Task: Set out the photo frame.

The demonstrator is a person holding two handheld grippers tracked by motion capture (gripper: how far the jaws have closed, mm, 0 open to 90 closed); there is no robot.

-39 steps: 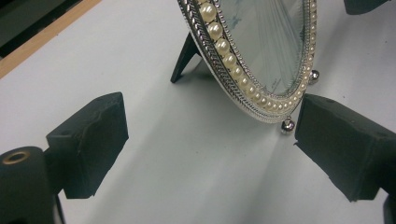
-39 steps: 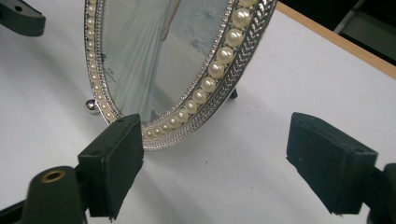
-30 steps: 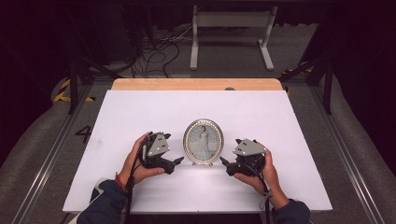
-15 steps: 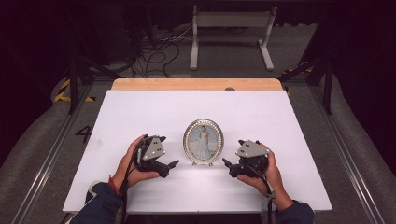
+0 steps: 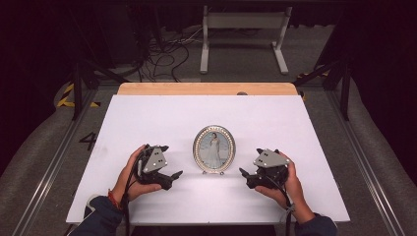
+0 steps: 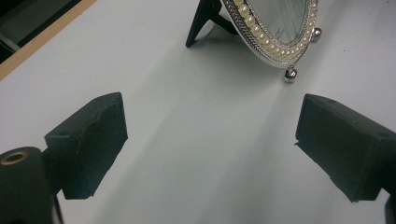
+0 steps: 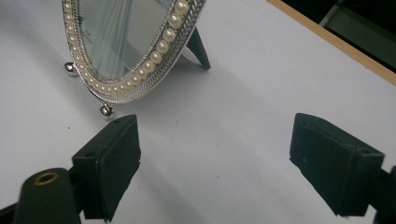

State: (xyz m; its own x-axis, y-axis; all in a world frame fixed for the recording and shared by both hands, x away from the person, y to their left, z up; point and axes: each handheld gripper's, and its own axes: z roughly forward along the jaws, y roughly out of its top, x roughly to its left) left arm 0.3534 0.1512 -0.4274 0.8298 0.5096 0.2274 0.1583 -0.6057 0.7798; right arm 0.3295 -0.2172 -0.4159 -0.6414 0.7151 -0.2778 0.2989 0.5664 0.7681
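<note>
You are holding both grippers, left (image 5: 173, 176) and right (image 5: 244, 174), jaws apart, at 9 and 3 o'clock flanking the upright picture frame (image 5: 214, 149), ready to grasp it.

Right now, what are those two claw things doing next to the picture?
A person holds a gripper in each hand on a white table. An oval picture frame stands upright between them on its back prop. The left gripper and the right gripper both sit open on either side, touching nothing.
</note>
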